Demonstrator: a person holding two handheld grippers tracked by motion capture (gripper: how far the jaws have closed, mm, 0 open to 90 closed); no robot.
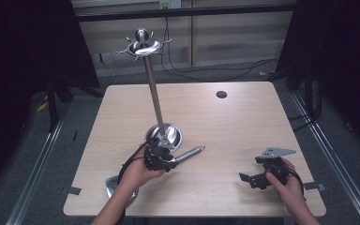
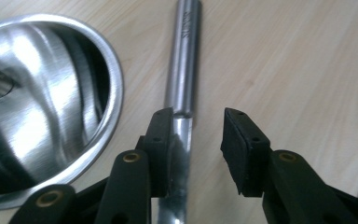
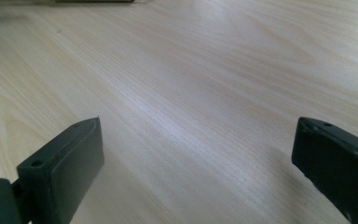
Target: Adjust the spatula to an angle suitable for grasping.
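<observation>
Nearest us, two grippers. Right gripper [image 1: 252, 180]: one, jaws spread wide over bare table [image 1: 243, 122], holding nothing. Left gripper [image 1: 168, 157]: one, jaws parted around one loose metal rod [image 1: 190, 154] lying flat, one pad touching it. Beyond: one round base [image 1: 174, 136] carrying one upright pole [image 1: 153, 89]; farthest, one hooked crown [image 1: 143, 47].

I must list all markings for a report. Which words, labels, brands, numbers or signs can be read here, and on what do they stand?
No text can be read with certainty.
Metal rod: a short engraved marking along its upper part in the left gripper view, too blurred to read.
Round metal base, table, tall stand: no writing visible.
</observation>
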